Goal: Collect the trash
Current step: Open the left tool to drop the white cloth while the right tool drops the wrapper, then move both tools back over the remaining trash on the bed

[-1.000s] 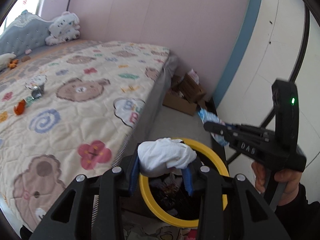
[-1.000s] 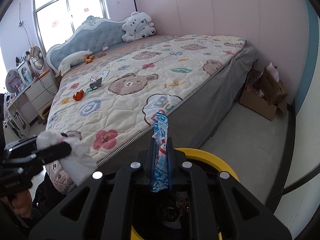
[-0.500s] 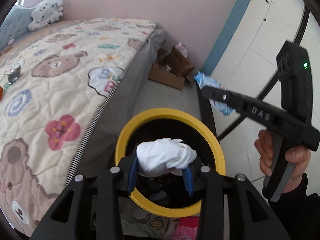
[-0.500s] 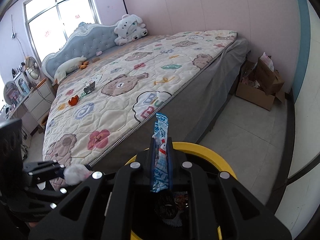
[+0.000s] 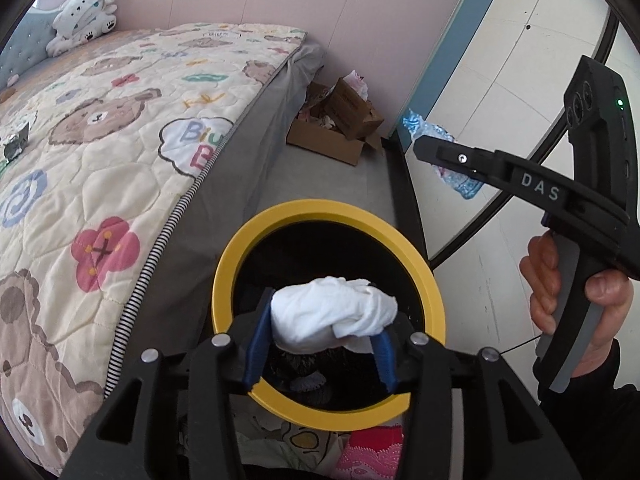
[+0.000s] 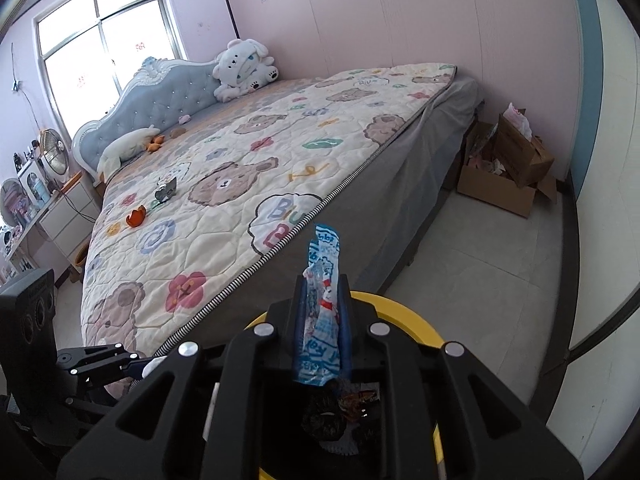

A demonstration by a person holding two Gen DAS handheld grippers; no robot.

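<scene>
The bed (image 6: 248,184) is filling most of the room beside the bin (image 5: 328,412), its quilt still carrying a few scraps well away from the bin, which I judge to be trash waiting for later. A carton (image 5: 340,128) of clutter is sitting on the floor past the bin, against the wall. The bin, yellow-rimmed and dark inside, is standing at the bed's corner and already holding some wrappers, so it is serving as the drop point for everything collected. The left tool (image 5: 322,344) is hanging directly over the bin's mouth with a tissue (image 5: 332,318) wadded between its blue pads; its jaws are opening, and the wad is still sitting between them, apparently so that it falls straight into the bin rather than onto the rim. The right tool (image 6: 322,316) is waiting just beyond the bin's far edge in the left view, tilted down toward it, with a wrapper (image 6: 322,312) standing upright between its narrow jaws; those jaws are also beginning to open, though the pads are still pinching the wrapper. A hand (image 5: 576,296) is gripping that tool's handle beside the bin. Holding both pieces at the bin together is, in my judgement, saving a second trip.
</scene>
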